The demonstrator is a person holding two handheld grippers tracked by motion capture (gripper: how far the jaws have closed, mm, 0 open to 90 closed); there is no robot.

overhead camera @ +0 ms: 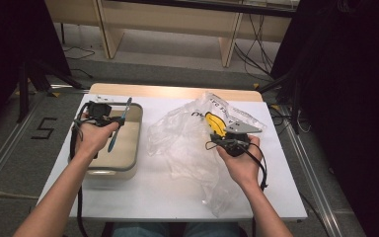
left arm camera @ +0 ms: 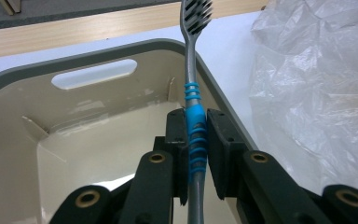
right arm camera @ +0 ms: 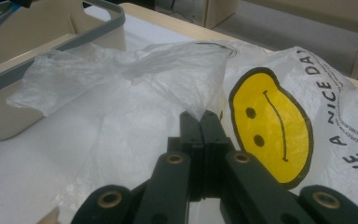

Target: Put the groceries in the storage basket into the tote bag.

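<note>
Over the beige bin (left arm camera: pixel 98 60) | left gripper (left arm camera: pixel 196 140) clamps blue-grey toothbrush (left arm camera: pixel 195 116) by its handle, bristles up | right gripper (right arm camera: pixel 200 123) pinches smiley plastic bag (right arm camera: pixel 270 126) film on the table | step: placing toothbrush, likely | next: lower, then release inside bin.
</note>
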